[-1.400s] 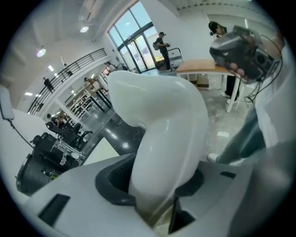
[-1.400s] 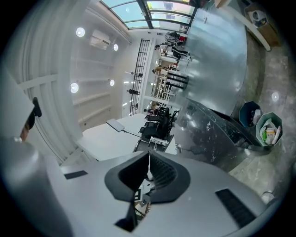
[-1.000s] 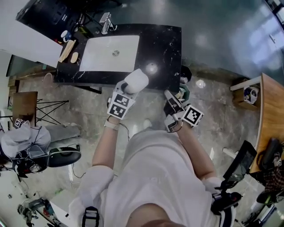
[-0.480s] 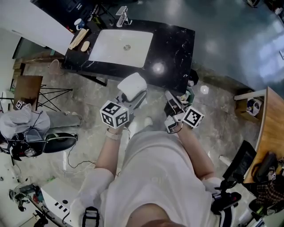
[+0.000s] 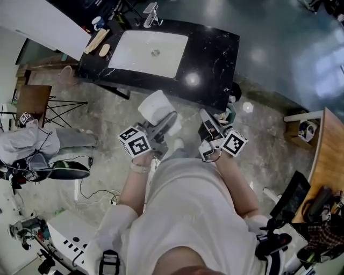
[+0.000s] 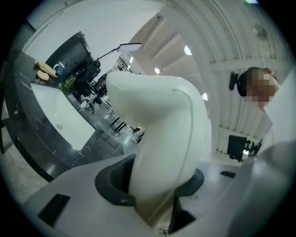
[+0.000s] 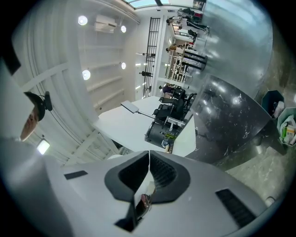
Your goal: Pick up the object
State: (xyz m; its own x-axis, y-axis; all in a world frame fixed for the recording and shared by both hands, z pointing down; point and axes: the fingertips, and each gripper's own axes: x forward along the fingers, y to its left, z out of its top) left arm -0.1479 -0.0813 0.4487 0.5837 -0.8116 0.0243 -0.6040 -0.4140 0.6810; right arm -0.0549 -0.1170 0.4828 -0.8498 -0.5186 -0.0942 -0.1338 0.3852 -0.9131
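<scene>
view from the head, looking steeply down. left gripper out in front of the body, fingers clenched on a bulky white object with rounded edges. white object up in the air over the pale marble floor, just short of the near edge of a black marbled desk, not touching it. white sink set into that desk, faucet at its far side. right gripper beside the left one, near but apart.

left gripper view: left gripper with dark fingers pressed against both sides of the white object, smooth and curved, filling the middle of the picture and rising well above the fingers. desk and sink off to the left behind it.

right gripper view: right gripper with fingers clenched tip to tip, nothing held between them. black desk ahead on the right.
</scene>
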